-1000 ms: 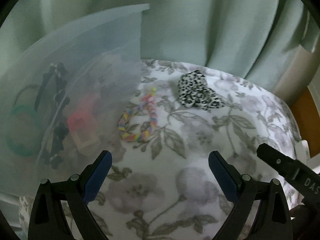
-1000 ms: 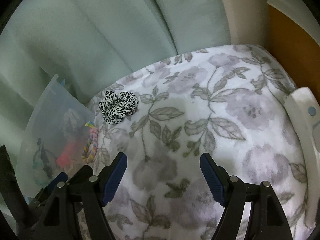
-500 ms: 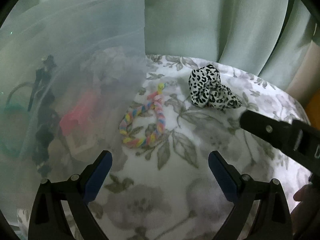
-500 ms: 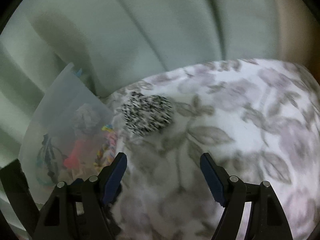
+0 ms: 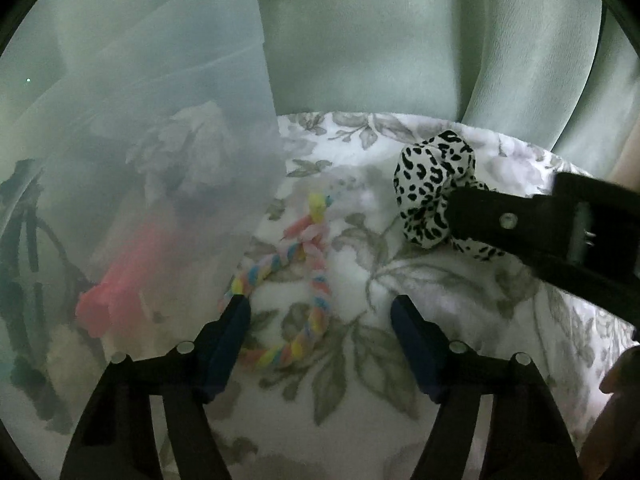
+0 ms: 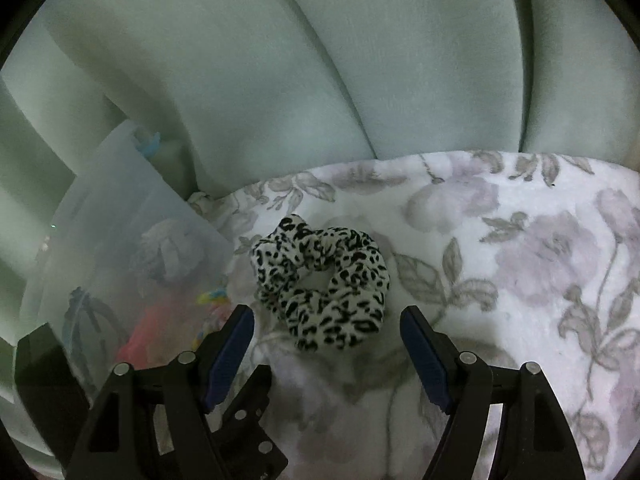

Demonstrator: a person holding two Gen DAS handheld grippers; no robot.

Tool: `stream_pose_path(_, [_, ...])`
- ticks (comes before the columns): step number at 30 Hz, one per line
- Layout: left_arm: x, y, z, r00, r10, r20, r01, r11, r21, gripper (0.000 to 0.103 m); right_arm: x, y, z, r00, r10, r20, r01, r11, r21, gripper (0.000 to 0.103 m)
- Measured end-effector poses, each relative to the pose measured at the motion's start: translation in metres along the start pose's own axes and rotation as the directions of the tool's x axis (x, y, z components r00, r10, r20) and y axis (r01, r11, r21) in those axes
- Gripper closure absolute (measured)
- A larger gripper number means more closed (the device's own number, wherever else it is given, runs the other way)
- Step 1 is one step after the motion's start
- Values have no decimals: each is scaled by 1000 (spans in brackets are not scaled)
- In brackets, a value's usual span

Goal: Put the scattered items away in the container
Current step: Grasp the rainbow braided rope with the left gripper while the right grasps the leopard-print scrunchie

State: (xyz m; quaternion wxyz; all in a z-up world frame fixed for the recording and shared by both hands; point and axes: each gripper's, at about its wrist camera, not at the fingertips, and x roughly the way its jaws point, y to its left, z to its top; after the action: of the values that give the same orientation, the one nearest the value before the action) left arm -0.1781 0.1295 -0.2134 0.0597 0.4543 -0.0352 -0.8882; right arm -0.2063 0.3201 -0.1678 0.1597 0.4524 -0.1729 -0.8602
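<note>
You are most of the way through, judging by what lies where: the translucent container (image 5: 160,140) at your left already holds several things, and only two items are out on the floral blanket (image 5: 360,380). Through the cloudy wall you can make out a pink-red piece (image 5: 120,280), a dark strappy item at the far left, a greyish fabric piece higher up and a hint of green at the edge; that makes about four inside, though the haze makes an exact count impossible. Outside, count one pastel braided loop (image 5: 296,280) lying just beside the container wall, and one leopard-print scrunchie (image 6: 320,280) a little farther out toward the curtain (image 6: 320,60). Your left claw (image 5: 320,320) is closing, with the near end of the braided loop between its blue pads; the pads do not seem to press on it yet, so treat it as not gripped. Your right claw (image 6: 326,328) stands wide, with the near edge of the scrunchie just reaching between its tips and nothing held. So two pickups and two drops remain, one per hand. There are two claws, one container, one blanket and one curtain behind.
</note>
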Motion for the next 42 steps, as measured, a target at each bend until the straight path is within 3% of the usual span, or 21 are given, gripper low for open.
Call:
stream_pose_path(2, [6, 1, -6, 1000, -22, 7, 23, 1000, -12, 36, 5, 0, 1, 1000, -6, 1, 6, 1000, 2, 25])
stream_pose_path(4, [11, 1, -11, 999, -43, 10, 43, 999, -27, 46, 8, 0, 3, 1000, -12, 5, 12, 1000, 5, 36])
stream_pose_path(6, [14, 0, -16, 999, -49, 16, 50, 998, -31, 53, 10, 0, 4, 1000, -25, 4, 25, 1000, 5, 58])
stream_pose_path(9, [15, -3, -21, 998, -59, 24, 59, 998, -29, 64, 6, -2, 3, 1000, -22, 11, 22, 1000, 12, 67])
stream_pose_path(16, [12, -2, -22, 998, -56, 32, 58, 998, -38, 92, -15, -1, -1, 999, -29, 40, 29, 1000, 4, 70])
stream_pose_path(28, [-2, 1, -32, 993, -116, -13, 115, 991, -62, 95, -49, -6, -20, 997, -48, 68, 42, 996, 84, 71])
stream_pose_path(42, [-44, -5, -60, 975, -193, -106, 191, 981, -25, 95, -102, -15, -93, 998, -58, 33, 46, 956, 291, 71])
